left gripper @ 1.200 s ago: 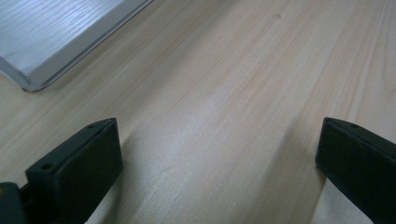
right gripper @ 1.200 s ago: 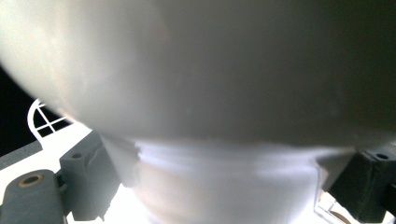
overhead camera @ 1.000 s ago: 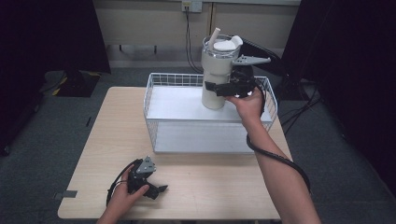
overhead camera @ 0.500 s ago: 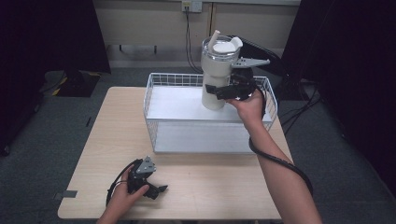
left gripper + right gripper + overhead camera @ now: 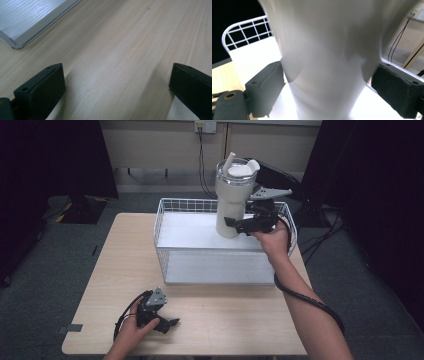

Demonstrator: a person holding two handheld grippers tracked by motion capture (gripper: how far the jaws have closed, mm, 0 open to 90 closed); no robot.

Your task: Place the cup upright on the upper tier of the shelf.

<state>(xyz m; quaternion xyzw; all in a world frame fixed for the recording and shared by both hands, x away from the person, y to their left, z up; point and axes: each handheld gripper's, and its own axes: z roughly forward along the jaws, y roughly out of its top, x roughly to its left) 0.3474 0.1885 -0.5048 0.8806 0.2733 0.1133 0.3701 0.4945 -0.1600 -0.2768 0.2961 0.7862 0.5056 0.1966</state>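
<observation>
A tall white tumbler with a lid and straw stands upright in the white wire basket, toward its back right. My right gripper reaches in from the right and is shut on the tumbler's lower body. In the right gripper view the tumbler sits between the two jaws, and both press its sides where the body narrows. My left gripper rests on the wooden table near the front left. It is open, with bare wood between its fingertips.
The basket has a white floor panel and a high front wall. A corner of that white panel lies ahead of the left gripper. Cables hang from a wall socket behind the table. Dark curtains flank both sides.
</observation>
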